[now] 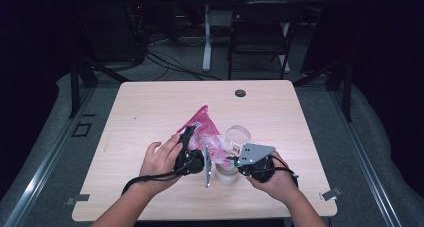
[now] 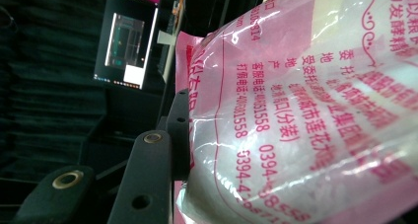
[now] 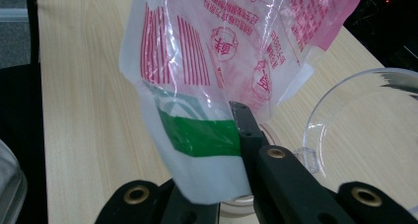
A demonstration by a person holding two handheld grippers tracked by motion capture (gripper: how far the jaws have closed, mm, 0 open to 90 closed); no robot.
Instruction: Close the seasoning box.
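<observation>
The bag (image 1: 202,132) is gripped by both closed grippers, left (image 1: 187,137) and right (image 1: 231,159), just above the jar (image 1: 227,173).

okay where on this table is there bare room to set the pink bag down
Bare wood lies along the table's left side, beyond the left gripper, and across the far strip around the round grommet. The right edge is bare too. It is crowded at the near middle: pink bag, clear container, right gripper.
</observation>
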